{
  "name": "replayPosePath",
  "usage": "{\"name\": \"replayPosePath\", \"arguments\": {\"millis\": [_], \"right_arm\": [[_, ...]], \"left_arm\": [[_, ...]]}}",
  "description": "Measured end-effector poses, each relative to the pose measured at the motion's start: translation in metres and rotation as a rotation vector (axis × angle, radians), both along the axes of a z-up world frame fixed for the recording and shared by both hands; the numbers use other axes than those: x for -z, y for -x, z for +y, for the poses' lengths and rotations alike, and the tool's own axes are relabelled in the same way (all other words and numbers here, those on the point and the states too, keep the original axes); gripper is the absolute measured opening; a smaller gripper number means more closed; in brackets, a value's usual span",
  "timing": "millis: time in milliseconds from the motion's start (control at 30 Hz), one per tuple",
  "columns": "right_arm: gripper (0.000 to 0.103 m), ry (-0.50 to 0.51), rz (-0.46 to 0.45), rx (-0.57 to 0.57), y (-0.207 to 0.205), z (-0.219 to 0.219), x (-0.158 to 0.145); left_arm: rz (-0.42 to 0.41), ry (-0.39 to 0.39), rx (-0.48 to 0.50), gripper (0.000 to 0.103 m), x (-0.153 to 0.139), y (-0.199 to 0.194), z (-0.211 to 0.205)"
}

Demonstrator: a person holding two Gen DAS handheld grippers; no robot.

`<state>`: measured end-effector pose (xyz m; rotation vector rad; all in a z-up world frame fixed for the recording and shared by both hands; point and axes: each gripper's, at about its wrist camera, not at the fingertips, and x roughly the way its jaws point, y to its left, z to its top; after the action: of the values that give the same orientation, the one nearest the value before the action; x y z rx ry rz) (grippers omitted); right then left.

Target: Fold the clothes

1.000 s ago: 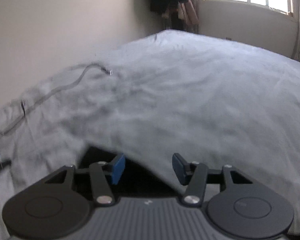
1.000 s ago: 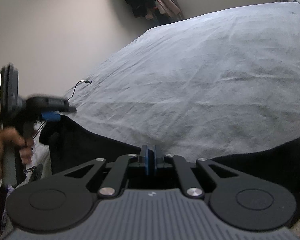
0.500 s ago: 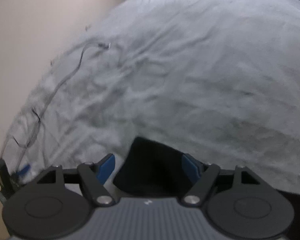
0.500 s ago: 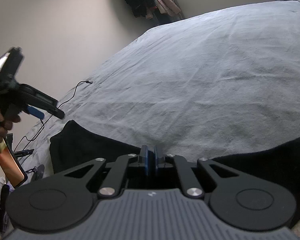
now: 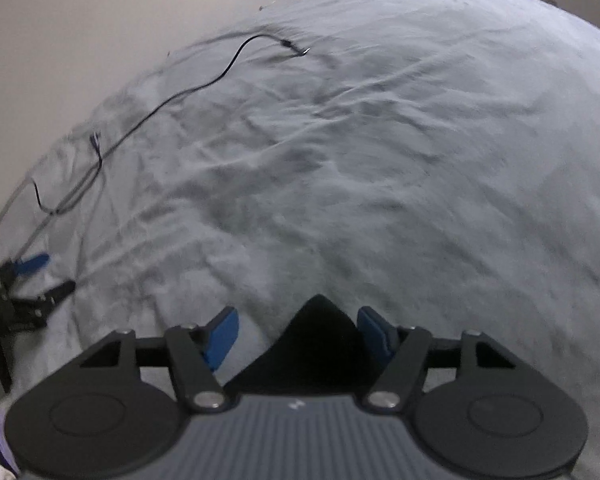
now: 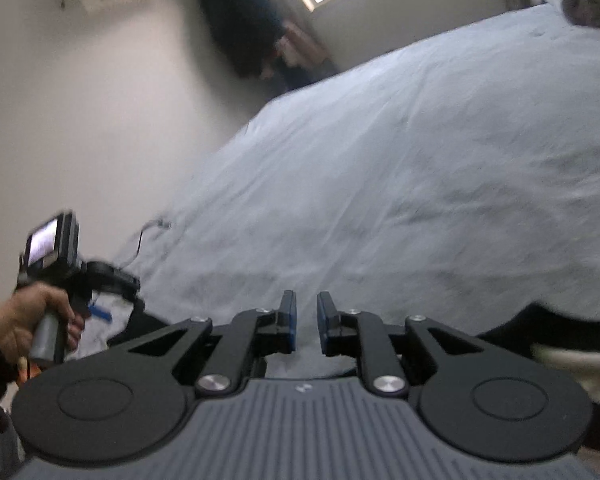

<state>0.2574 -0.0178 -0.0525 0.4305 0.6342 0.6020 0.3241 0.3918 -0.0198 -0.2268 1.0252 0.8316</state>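
Left gripper [image 5: 297,334] stands with its blue pads wide apart, and a pointed corner of the black garment [image 5: 320,344] pokes up between them without being pinched. Beyond it spreads the wrinkled grey bedspread [image 5: 380,180], with a black cable [image 5: 203,84] trailing along its far-left edge.

From the right wrist view, the right gripper [image 6: 306,328] has its pads a narrow gap apart and nothing between them; the dark cloth shows low at both sides, at the near edge of the bed. A hand [image 6: 31,320] holds the other gripper's handle at the left, over the cloth's corner.

By my judgement, the step in hand is taking that corner: the left pads need to close on it squarely, and the right needs an edge of its own before any fold can be drawn.
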Motion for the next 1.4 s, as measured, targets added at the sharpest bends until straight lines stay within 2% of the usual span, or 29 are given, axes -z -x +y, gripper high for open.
{"name": "replayPosePath", "arguments": {"millis": [233, 300, 367, 500, 533, 567, 600, 700, 800, 900, 933, 1000, 1033, 1167, 1300, 1400], "right_arm": [[0.018, 0.024, 0.009, -0.029, 0.000, 0.008, 0.003], [0.018, 0.033, 0.001, -0.038, 0.002, 0.011, 0.003], [0.018, 0.029, -0.002, -0.037, 0.002, 0.010, 0.002], [0.018, 0.023, -0.003, -0.028, 0.002, 0.007, 0.002], [0.018, 0.023, -0.003, -0.024, 0.001, 0.006, 0.002], [0.018, 0.023, -0.003, -0.021, 0.001, 0.005, 0.002], [0.018, 0.022, -0.003, -0.017, 0.001, 0.004, 0.001], [0.018, 0.019, -0.004, -0.011, 0.002, 0.003, 0.001], [0.018, 0.024, -0.006, -0.014, 0.001, 0.006, 0.002], [0.018, 0.039, -0.008, -0.018, 0.002, 0.008, 0.002], [0.018, 0.044, -0.009, -0.017, 0.002, 0.008, 0.003], [0.018, 0.044, -0.007, -0.013, 0.001, 0.007, 0.003], [0.018, 0.043, -0.007, -0.012, 0.001, 0.007, 0.003], [0.018, 0.044, -0.005, -0.010, 0.002, 0.007, 0.003], [0.018, 0.042, -0.008, -0.009, 0.002, 0.006, 0.003], [0.018, 0.032, -0.005, 0.002, 0.001, 0.001, 0.003]], "left_arm": [[-0.083, 0.129, -0.097, 0.064, -0.012, 0.000, 0.012], [-0.098, 0.173, -0.149, 0.057, -0.008, 0.001, 0.019], [-0.105, 0.216, -0.196, 0.055, 0.000, 0.002, 0.026], [-0.137, 0.246, -0.270, 0.050, 0.020, 0.004, 0.034], [-0.146, 0.233, -0.274, 0.045, 0.021, 0.004, 0.033], [-0.157, 0.213, -0.274, 0.020, 0.021, 0.005, 0.032], [-0.167, 0.193, -0.273, 0.004, 0.021, 0.006, 0.031], [-0.232, 0.164, -0.260, 0.004, 0.015, 0.013, 0.027], [-0.289, 0.069, -0.233, 0.004, 0.003, 0.016, 0.019], [-0.263, 0.049, -0.230, 0.009, 0.005, 0.011, 0.018], [-0.259, 0.056, -0.237, 0.013, 0.006, 0.010, 0.019], [-0.267, 0.054, -0.244, 0.048, 0.005, 0.010, 0.017], [-0.275, 0.035, -0.230, 0.053, 0.002, 0.011, 0.013], [-0.297, 0.005, -0.154, 0.053, -0.015, 0.016, -0.006], [-0.349, 0.073, -0.146, 0.053, -0.021, 0.035, -0.020], [-0.317, 0.118, -0.145, 0.053, -0.005, 0.040, -0.026]]}}
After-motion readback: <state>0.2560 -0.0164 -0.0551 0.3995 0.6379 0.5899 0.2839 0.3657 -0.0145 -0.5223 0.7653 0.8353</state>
